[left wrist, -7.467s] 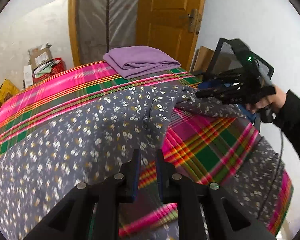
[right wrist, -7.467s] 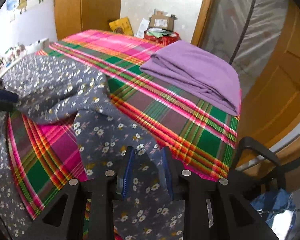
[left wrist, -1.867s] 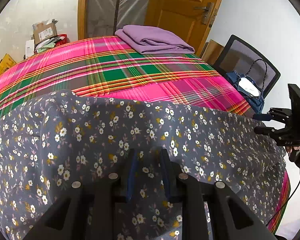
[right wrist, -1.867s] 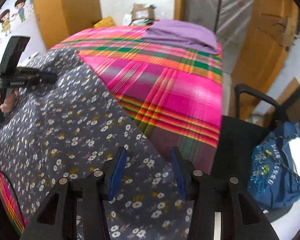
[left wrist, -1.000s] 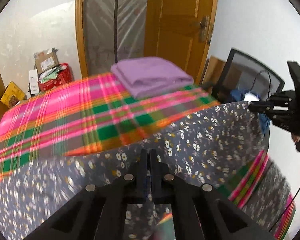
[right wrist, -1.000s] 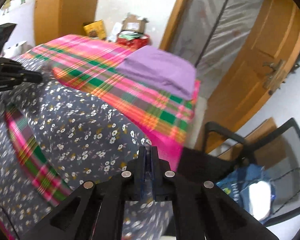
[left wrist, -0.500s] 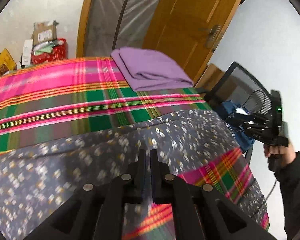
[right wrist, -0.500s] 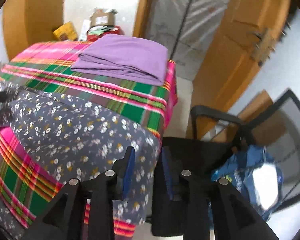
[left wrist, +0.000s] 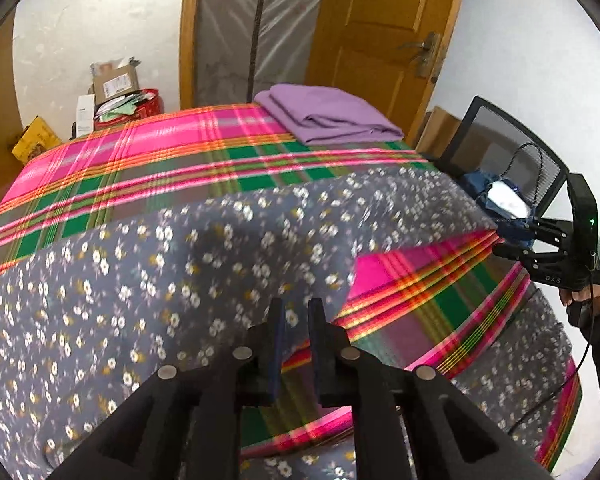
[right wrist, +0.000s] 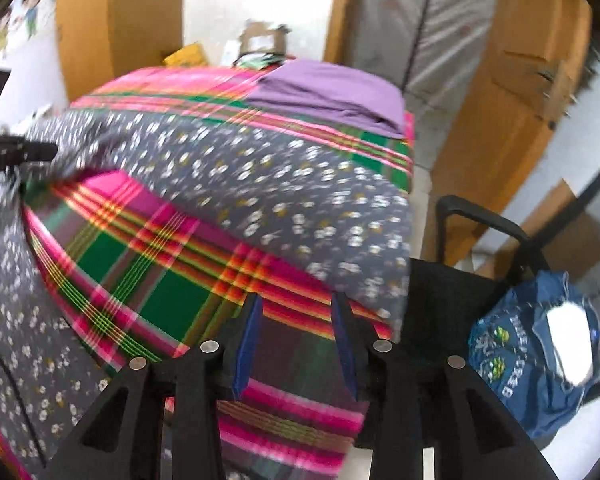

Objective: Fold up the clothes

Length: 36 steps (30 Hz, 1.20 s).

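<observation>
- Both grippers have let go: a second ago each was clamped on the floral garment's edge, held up; now that edge lies dropped across the bed.
- Left gripper (left wrist: 296, 320) is opening, fabric just ahead of its tips, nothing pinched.
- Right gripper (right wrist: 294, 316) is spreading wider, empty over the plaid bedspread (right wrist: 160, 280).
- Floral garment (left wrist: 160, 272) is draped over the bed, folded back on itself.
- Judged thin, limp and light; best pinched at corners or along a hem.
</observation>
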### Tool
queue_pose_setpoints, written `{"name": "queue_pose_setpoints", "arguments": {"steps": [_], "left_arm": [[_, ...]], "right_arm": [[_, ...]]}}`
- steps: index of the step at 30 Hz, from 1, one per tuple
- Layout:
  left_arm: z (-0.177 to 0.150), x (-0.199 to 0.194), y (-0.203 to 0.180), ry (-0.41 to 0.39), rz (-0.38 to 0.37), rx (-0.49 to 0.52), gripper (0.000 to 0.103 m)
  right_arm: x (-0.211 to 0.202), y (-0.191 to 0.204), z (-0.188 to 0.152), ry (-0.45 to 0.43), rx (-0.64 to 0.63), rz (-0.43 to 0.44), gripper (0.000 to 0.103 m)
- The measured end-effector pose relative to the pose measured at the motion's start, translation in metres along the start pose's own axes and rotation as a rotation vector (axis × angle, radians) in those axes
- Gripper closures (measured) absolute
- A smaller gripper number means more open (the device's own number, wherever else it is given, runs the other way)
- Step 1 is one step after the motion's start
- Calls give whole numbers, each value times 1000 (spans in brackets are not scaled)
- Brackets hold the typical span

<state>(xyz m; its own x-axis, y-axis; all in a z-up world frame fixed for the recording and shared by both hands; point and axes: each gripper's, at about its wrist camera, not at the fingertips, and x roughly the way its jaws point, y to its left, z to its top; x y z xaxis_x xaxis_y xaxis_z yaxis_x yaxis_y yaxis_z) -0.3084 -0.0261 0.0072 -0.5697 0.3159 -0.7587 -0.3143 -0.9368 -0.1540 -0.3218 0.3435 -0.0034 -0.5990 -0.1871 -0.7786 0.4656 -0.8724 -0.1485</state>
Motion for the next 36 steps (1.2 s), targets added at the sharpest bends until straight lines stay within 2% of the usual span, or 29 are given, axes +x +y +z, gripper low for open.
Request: {"name": "queue_pose_setpoints", "arguments": {"steps": [2,5,6,7,8,12,17,18,20,21,22,23,26,29,36], "left_arm": [[-4,4,-1,16,6,7,89],[-8,11,-1,36,7,5,89],[-9,14,-1,43,5,3,89],[-9,16,-2,50,3,2,89],[-10,18,-2,55,-1,0,89],[-13,13,1,52,-26,-12,89],[-16,-1,7,17,-42,-43,89],[-16,-3,8,11,-41,-50,89],[-16,-7,8,0,-38,-54,89],[-16,-8,8,-5,-39,-55,89],[-17,-8,7,-7,-40,-53,89],[-17,-8,5,-5,-35,-46,89],[-18,-4,-1,5,-21,-23,88],[-19,1,-6,11,-8,1,85],[-16,20,-9,28,18,7,83]], "right_arm": [[9,3,4,3,-19,-6,66],[15,-3,8,-6,3,40,67],[16,-5,9,-4,10,56,79],[17,-7,10,-1,13,62,101],[17,-8,11,5,7,49,103],[6,-17,4,20,-6,-9,103],[-13,-48,-19,42,79,-72,103],[-14,-47,-21,44,79,-74,100],[-19,-33,-19,23,44,-68,96],[-22,-23,-17,5,21,-56,86],[-24,-11,-13,-21,-9,-43,72],[-25,2,-8,-45,-42,-30,69],[-18,33,6,-74,-127,7,68],[-3,49,18,-58,-181,15,68],[20,59,32,-28,-204,32,68]]}}
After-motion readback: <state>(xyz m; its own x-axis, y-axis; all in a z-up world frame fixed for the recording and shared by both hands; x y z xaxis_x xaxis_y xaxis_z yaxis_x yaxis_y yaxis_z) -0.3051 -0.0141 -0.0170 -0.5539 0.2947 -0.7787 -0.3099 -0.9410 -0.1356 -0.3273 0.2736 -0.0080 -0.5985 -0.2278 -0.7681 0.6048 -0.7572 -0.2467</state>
